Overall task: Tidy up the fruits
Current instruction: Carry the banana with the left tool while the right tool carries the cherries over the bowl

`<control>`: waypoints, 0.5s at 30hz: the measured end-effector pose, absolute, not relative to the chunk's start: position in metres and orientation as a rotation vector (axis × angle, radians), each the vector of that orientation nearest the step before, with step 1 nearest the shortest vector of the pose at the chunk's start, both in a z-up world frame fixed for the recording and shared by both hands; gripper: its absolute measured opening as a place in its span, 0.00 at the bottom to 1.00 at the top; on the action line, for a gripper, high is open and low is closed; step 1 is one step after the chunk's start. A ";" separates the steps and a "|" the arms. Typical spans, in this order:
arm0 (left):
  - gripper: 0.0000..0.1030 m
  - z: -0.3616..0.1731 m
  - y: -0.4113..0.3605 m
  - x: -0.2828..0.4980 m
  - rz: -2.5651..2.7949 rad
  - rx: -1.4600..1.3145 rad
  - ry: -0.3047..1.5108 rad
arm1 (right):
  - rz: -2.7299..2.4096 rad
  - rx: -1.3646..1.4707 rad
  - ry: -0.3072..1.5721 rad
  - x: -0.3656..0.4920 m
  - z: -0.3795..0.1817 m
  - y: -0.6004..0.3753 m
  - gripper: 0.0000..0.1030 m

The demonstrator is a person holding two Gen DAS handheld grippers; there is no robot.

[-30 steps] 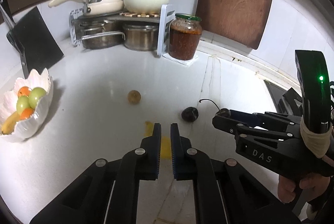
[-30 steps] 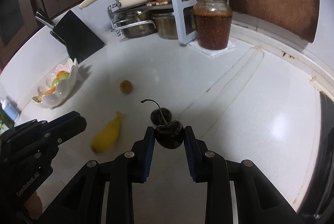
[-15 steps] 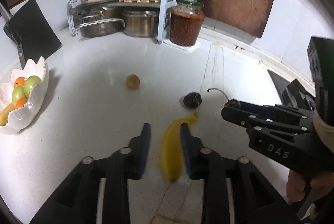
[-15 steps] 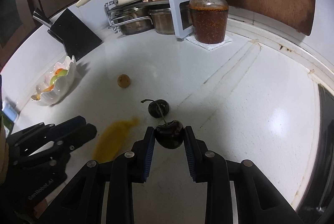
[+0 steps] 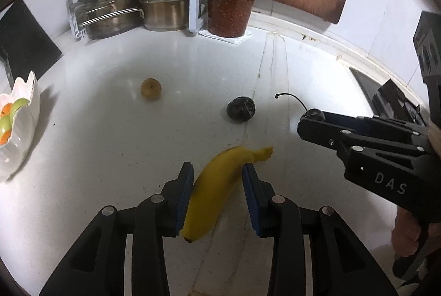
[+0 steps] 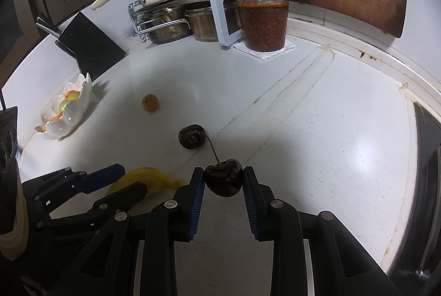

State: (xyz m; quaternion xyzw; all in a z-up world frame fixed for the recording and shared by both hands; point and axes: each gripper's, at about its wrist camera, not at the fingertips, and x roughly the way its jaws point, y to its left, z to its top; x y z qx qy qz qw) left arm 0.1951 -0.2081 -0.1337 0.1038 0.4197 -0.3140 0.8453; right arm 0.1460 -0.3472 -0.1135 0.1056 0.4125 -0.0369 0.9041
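Left wrist view shows the left gripper [image 5: 217, 192], jaws just opening, astride a banana [image 5: 213, 194] lying on the counter [image 5: 110, 130], pads seemingly not pressing; soft and easily bruised, it wants a gentle mid-body grip, while the right gripper [image 6: 223, 185] pinches a cherry [image 6: 223, 176].

The only lettering that reads clearly is "DAS", in pale capitals on the black side of the right gripper [image 5: 312, 119], seen from the left wrist view. On the jar [image 6: 261, 17] a small mark sits on the green lid's rim, too small to make out, and the wall sockets behind the pots carry no legible print
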 end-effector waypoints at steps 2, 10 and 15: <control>0.36 -0.134 -0.209 0.194 -0.668 0.241 0.890 | -0.074 0.220 0.857 0.146 -0.114 -0.347 0.29; 0.37 -0.141 -0.210 0.198 -0.660 0.282 0.917 | -0.066 0.217 0.855 0.147 -0.114 -0.345 0.29; 0.29 -0.144 -0.211 0.200 -0.661 0.272 0.925 | -0.064 0.216 0.859 0.147 -0.114 -0.345 0.29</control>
